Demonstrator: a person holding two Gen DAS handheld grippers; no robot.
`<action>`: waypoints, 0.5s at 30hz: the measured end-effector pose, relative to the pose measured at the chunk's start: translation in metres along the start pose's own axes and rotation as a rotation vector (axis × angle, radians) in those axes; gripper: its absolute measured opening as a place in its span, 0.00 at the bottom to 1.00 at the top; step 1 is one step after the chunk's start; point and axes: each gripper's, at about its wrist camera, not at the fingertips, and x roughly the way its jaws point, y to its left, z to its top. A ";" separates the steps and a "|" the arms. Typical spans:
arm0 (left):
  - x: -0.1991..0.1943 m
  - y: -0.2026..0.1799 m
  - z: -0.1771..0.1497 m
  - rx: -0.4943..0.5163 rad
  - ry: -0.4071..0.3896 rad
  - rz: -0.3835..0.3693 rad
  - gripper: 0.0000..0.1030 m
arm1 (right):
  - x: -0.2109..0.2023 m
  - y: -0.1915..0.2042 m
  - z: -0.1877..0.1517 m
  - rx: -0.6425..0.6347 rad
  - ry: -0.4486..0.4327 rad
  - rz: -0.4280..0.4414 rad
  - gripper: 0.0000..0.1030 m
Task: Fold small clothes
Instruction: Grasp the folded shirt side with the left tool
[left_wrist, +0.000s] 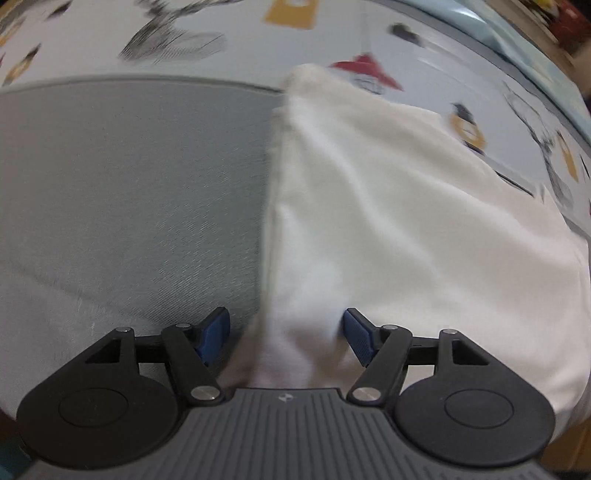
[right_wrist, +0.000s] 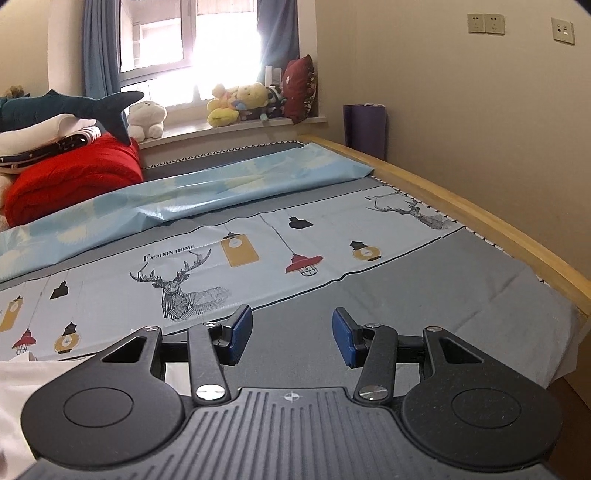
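My white garment (left_wrist: 388, 221) runs off the right edge of my left wrist view, and its near end disappears beneath my left gripper (left_wrist: 286, 336). The printed bedsheet (left_wrist: 207, 37) beyond the garment is smeared with motion blur, so its pictures are unclear. In my right wrist view only a corner of the garment (right_wrist: 22, 380) shows, cut off at the left edge beside my right gripper (right_wrist: 292, 334).

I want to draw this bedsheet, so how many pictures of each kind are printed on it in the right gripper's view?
In the right wrist view:
deer: 2
red lamps: 2
black lamps: 2
yellow lamps: 4
Total: 10
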 end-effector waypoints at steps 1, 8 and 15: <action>0.000 0.003 0.001 -0.020 0.008 -0.018 0.72 | 0.001 0.000 0.001 0.001 0.000 0.000 0.49; 0.004 -0.008 -0.004 0.067 0.025 -0.038 0.71 | -0.001 0.005 0.000 -0.008 -0.002 0.005 0.49; 0.007 -0.002 0.001 -0.007 0.001 -0.026 0.72 | 0.000 0.003 0.000 -0.006 0.009 0.003 0.49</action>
